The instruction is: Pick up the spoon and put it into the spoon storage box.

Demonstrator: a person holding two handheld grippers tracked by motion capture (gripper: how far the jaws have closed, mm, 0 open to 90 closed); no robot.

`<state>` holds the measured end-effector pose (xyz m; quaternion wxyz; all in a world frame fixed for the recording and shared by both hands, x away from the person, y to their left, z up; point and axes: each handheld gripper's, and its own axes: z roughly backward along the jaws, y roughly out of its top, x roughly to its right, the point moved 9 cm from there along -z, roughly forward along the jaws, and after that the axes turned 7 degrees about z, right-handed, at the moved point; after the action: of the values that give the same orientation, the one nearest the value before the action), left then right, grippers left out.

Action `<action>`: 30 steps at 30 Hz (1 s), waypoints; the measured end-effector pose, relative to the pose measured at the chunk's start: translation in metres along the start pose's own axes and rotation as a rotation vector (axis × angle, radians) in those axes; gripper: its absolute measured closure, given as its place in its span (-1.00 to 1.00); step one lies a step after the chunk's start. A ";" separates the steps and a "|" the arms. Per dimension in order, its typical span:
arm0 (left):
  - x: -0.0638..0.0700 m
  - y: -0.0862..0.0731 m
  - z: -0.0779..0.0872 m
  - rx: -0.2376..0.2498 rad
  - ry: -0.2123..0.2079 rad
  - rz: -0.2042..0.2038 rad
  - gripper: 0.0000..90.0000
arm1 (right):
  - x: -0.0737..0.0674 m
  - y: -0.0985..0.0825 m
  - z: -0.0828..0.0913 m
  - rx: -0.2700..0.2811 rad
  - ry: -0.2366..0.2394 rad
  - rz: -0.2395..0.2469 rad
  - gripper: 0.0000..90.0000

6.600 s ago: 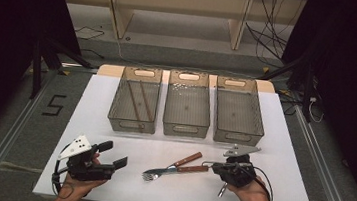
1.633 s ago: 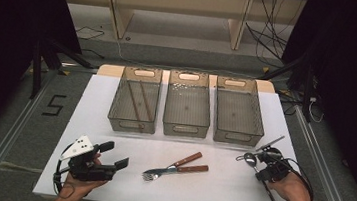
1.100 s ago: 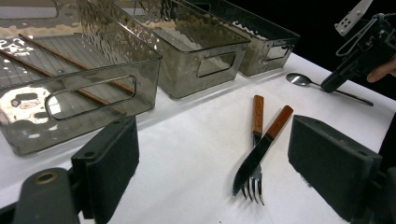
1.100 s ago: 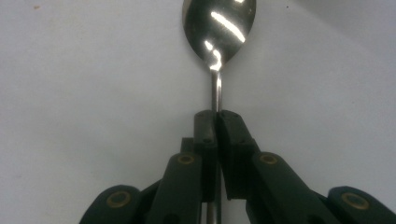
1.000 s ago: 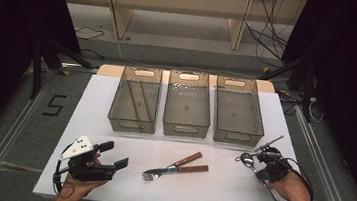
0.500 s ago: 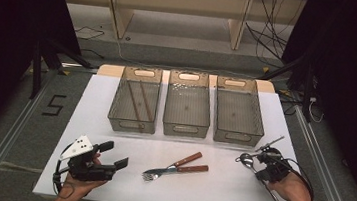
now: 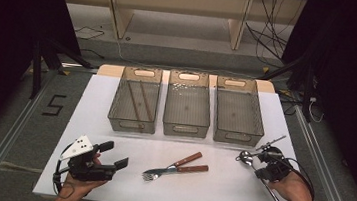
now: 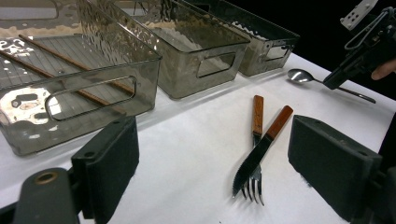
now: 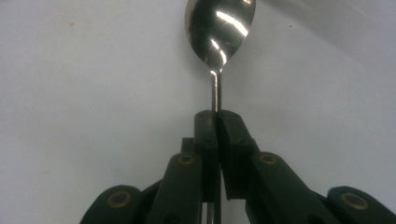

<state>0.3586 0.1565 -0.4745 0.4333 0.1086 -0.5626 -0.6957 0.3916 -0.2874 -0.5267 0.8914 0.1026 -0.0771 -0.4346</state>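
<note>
Right gripper view looks straight along a metal spoon (image 9: 219, 32) whose thin neck is pinched between the two black jaws of the right claw (image 9: 216, 116); the bowl points away from the jaws over bare white surface (image 9: 93, 70). From the high view the spoon (image 7: 247, 158) sits near the right end of the surface, its bowl toward the middle and its handle running back under the right claw (image 7: 261, 164) toward the person's right hand (image 7: 292, 188). Whether the bowl rests on the surface or hangs just above it cannot be told. The left gripper view catches the same spoon (image 8: 301, 75) far off, with the right claw (image 8: 334, 78) clamped on its handle.

Nearer the middle of the surface lie a fork (image 7: 172, 168) and a knife (image 7: 184, 169), both with wooden handles, crossing each other, well apart from the spoon. Behind them stand three clear bins in a row: the left bin (image 7: 133, 124) holds a pair of chopsticks (image 7: 141, 101), the middle bin (image 7: 185, 128) and the right bin (image 7: 237, 135) stand beside it, the spoon just in front of the right bin's near corner.

At the left near edge the left claw (image 7: 116, 156) rests in the person's left hand (image 7: 77, 186), its jaws spread wide with nothing between them, pointing toward the fork and knife.
</note>
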 end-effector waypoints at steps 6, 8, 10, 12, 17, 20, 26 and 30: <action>0.000 0.000 0.000 -0.001 0.000 -0.002 -0.65 | -0.004 0.007 0.009 0.049 0.014 0.011 0.92; -0.001 0.000 0.000 -0.002 0.001 -0.001 -0.65 | -0.008 0.011 0.013 0.076 0.029 0.013 0.92; -0.001 0.000 0.000 0.000 0.002 0.002 -0.65 | -0.011 0.016 0.019 0.105 0.045 0.020 0.92; -0.001 0.000 0.000 0.000 0.002 0.002 -0.65 | -0.015 0.022 0.024 0.137 0.061 0.031 0.92; -0.001 0.000 0.000 0.000 0.003 0.001 -0.65 | -0.020 0.044 0.035 0.206 0.079 0.050 0.92; -0.001 0.000 0.000 0.000 0.002 0.003 -0.65 | -0.023 0.060 0.040 0.240 0.082 0.061 0.92; -0.002 0.000 0.000 0.002 0.002 0.006 -0.65 | -0.034 0.101 0.048 0.317 0.104 0.076 0.92; -0.002 0.000 0.001 0.003 0.001 0.006 -0.65 | -0.041 0.125 0.050 0.345 0.112 0.090 0.92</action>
<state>0.3594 0.1584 -0.4745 0.4353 0.1079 -0.5640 -0.6934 0.4498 -0.1858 -0.4496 0.8822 0.2744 -0.1051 -0.3680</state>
